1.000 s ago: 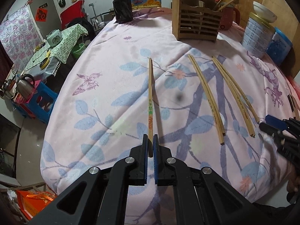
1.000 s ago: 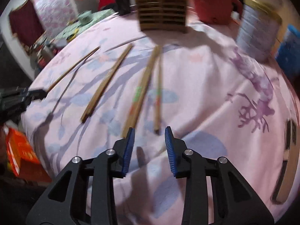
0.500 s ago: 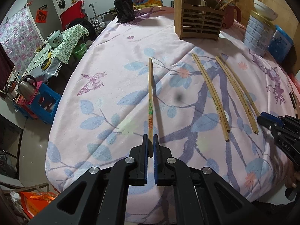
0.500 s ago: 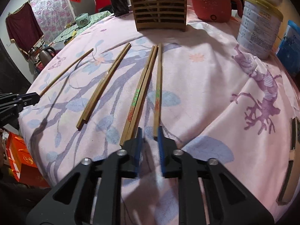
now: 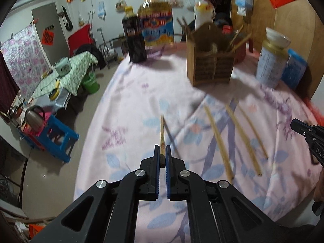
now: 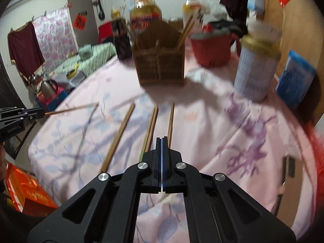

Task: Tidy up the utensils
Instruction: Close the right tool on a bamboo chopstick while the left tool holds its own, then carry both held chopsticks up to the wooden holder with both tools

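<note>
A pink floral tablecloth [image 5: 141,93] covers the table. At its far edge stand a big oil jug [image 5: 156,18], a dark bottle [image 5: 134,40], a red pot [image 6: 211,48], a white tin [image 5: 271,64] and a blue box [image 5: 294,70]. A kettle [image 5: 34,117] sits on a blue stool [image 5: 58,139].

Left gripper [image 5: 162,156] pinches one chopstick [image 5: 162,130] above the tablecloth [image 5: 131,101], wooden holder [image 5: 210,64] beyond
</note>
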`<state>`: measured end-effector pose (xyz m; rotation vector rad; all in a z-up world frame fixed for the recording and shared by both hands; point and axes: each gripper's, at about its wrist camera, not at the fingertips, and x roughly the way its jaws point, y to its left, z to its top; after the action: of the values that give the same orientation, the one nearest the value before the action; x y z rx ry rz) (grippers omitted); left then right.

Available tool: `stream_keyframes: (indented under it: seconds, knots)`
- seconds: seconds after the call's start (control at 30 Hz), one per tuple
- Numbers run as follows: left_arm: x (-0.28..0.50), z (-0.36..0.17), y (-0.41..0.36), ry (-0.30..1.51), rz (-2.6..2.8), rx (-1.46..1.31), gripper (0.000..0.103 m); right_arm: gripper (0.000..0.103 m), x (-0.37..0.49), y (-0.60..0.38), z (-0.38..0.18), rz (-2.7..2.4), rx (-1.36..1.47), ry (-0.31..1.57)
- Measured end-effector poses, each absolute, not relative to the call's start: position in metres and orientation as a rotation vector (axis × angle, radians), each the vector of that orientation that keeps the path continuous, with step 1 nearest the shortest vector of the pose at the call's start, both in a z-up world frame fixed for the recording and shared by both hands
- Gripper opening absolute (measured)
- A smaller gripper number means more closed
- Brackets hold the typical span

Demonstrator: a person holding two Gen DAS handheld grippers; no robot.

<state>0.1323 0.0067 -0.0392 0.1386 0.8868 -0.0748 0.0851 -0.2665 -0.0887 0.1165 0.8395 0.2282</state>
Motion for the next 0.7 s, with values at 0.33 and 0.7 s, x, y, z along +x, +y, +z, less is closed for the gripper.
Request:
stream_keyframes:
  seconds: [0.33, 0.7]
  knots:
    - [0.135, -0.034, 0.0, 0.901, -0.098, 0.135, 0.006, 0.019, 0.087, -0.259, -0.163, 0.261, 0.159, 1.038]
    - [0.136, -0.039, 0.007, 0.935, -0.09, 0.138, 0.005, 0.007, 0.078, -0.246, -0.19, 0.237, 0.112, 1.056]
